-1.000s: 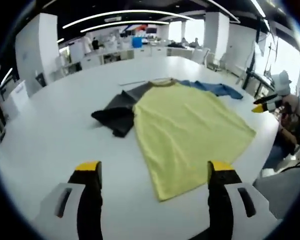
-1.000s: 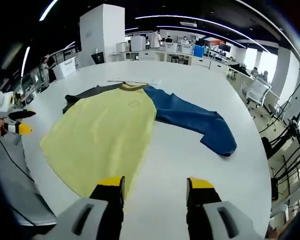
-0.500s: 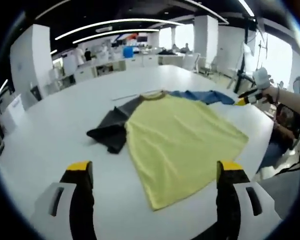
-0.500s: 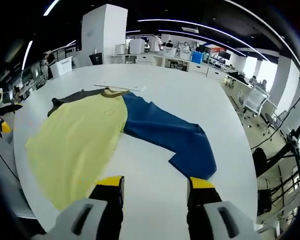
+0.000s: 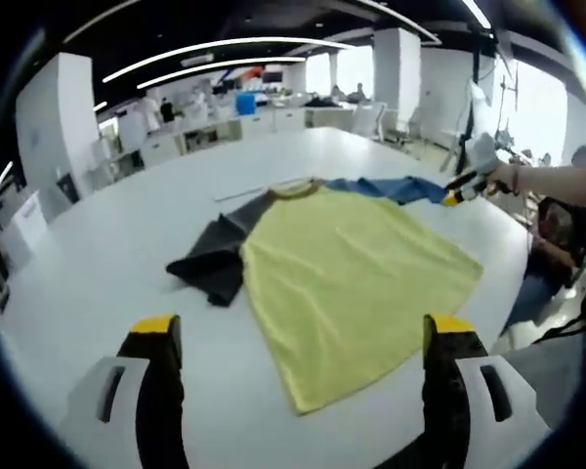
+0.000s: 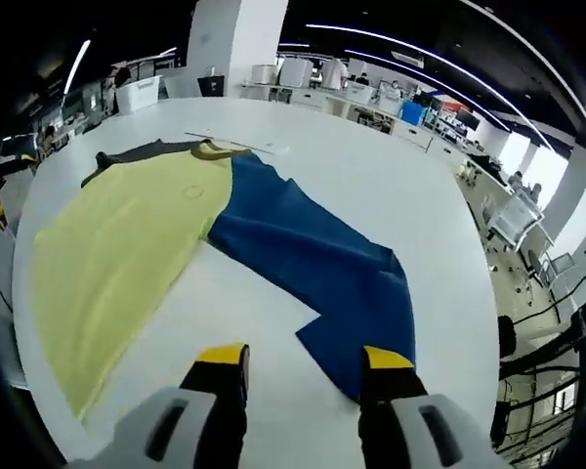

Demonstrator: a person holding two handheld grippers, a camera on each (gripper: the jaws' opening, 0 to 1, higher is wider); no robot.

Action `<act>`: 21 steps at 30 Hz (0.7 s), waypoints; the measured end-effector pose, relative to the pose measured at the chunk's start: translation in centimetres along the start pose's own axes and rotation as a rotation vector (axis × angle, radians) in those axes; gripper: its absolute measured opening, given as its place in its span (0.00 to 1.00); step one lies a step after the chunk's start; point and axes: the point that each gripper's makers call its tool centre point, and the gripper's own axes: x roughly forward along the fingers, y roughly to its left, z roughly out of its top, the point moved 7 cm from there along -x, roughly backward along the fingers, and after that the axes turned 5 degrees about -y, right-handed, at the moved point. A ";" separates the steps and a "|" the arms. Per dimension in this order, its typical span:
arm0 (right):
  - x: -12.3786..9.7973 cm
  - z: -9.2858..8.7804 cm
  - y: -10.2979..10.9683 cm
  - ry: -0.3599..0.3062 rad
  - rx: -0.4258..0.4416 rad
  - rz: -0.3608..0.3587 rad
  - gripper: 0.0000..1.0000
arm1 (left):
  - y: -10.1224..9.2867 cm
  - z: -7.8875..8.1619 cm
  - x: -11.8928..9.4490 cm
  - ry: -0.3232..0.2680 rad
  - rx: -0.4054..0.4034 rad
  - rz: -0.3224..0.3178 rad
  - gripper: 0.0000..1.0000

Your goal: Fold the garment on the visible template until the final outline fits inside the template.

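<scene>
Shirt (image 5: 356, 278): lies flat on the white table (image 5: 107, 264), yellow body spread wide, collar (image 5: 295, 186) at the far end, hem nearest the cameras.
Long axis: runs from hem to collar, away from the left gripper view; in the right gripper view it slants up toward the collar (image 6: 213, 149).
Blue sleeve (image 6: 317, 264): stretched out flat from the shoulder, slanting toward the right gripper (image 6: 304, 362), its cuff end just ahead of the right-hand jaw.
Grey sleeve (image 5: 215, 259): bunched and folded beside the body on the opposite side.
Left gripper (image 5: 303, 327): jaws spread wide, nothing between them, hovering short of the hem.
Right gripper: jaws apart, empty, above the table at the blue cuff; in the left gripper view it hangs by the blue sleeve end (image 5: 466, 186).
Strip (image 6: 236, 144): a pale thin strip lies on the table just beyond the collar.
</scene>
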 end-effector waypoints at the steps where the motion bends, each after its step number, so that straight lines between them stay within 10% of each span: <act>1: 0.2 0.0 -0.1 0.003 -0.009 0.004 0.39 | 0.0 0.1 0.0 0.002 0.004 0.001 0.99; 21: 1.7 -0.3 -1.1 0.034 0.006 0.063 0.16 | 0.5 -0.1 0.1 0.010 -0.008 0.008 0.98</act>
